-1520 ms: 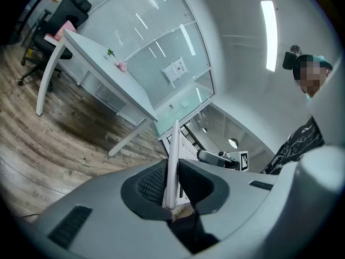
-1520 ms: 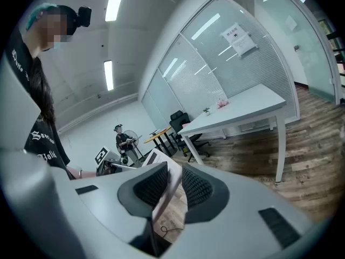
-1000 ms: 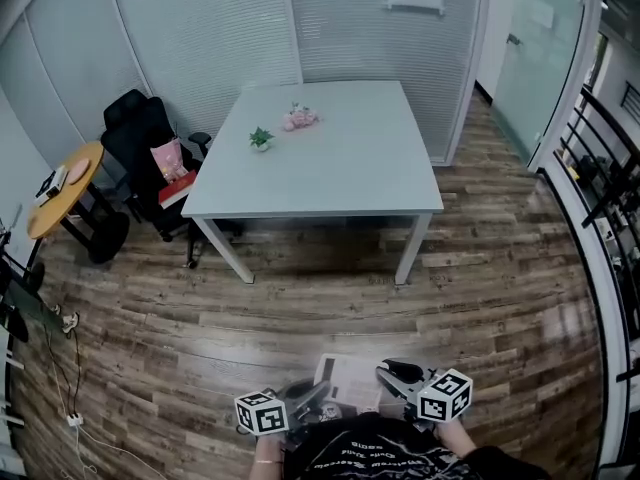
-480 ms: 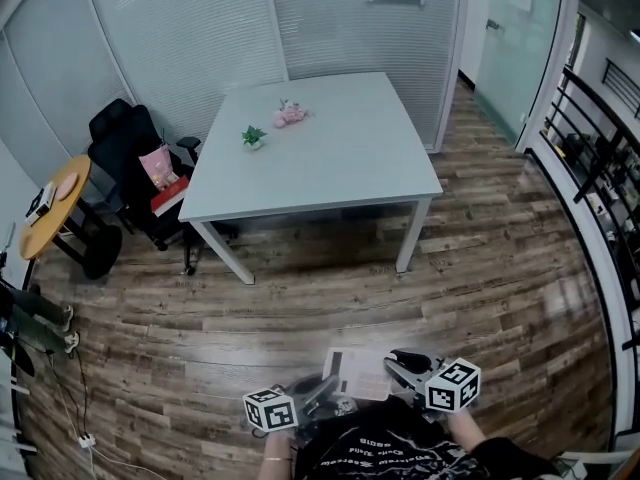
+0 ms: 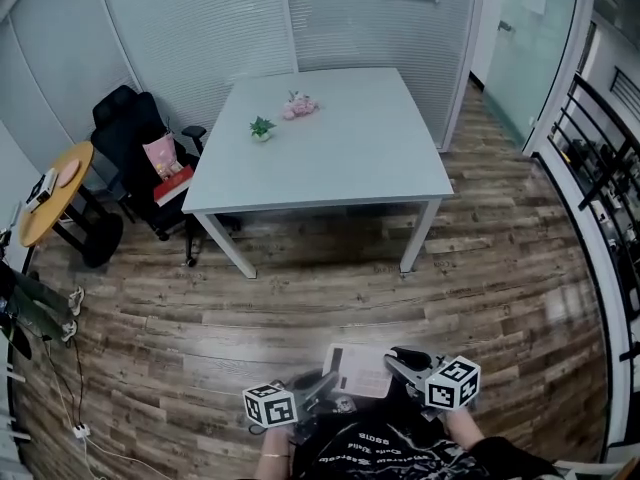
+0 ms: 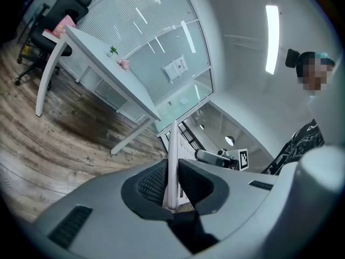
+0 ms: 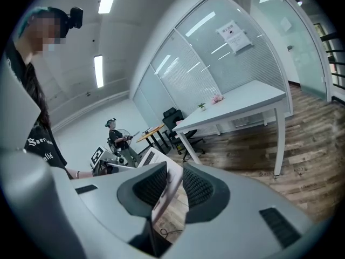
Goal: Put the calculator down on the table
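Gripping the calculator [image 5: 360, 370] from 2 sides, up in the air, close in to the body. At the left gripper [image 5: 318, 386]: narrow, pads clamped on the thin left edge [image 6: 172, 166]. At the right gripper [image 5: 400, 363]: a touch wider, pinching the right edge [image 7: 164, 190], slab tilted between the pads. Straight ahead of both tools, well apart across the wood floor: the white table [image 5: 340, 148], with 1 small plant [image 5: 261, 128] and a pink thing [image 5: 299, 106] on top. Far off to the left gripper's left: a black chair [image 5: 135, 138].

One calculator [image 5: 360, 370], two hand-held grippers [image 5: 322, 386] [image 5: 398, 361], two tables [image 5: 340, 143] [image 5: 52, 196], one chair [image 5: 132, 133], one plant [image 5: 262, 128]
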### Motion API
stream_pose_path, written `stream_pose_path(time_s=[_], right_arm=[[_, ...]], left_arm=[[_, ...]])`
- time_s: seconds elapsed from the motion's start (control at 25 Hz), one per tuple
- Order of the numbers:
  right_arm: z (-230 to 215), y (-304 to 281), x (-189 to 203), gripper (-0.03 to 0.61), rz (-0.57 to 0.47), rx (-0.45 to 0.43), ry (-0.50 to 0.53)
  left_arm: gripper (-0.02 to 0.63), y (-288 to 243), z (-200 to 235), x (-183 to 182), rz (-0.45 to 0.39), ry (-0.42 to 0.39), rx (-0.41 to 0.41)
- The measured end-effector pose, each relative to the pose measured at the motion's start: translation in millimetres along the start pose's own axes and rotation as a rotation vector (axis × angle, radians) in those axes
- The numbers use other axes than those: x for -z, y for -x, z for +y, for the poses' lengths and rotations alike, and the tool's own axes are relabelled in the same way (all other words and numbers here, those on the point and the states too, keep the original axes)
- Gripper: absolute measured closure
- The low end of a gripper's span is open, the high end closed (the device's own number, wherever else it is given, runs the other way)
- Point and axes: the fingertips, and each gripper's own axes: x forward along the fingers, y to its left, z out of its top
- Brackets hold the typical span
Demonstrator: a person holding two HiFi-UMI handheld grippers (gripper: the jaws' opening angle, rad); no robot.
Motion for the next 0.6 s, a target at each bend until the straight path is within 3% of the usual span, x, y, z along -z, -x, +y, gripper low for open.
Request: stream_pose_path(time_s=[0.6], right_arm=[[-93.7,-48.0,-85.6,0.477,0.094,-0.116,0.046]], left_arm=[[0.545,-79.0,29.4,-84.2,-0.094,0.027,-0.103]])
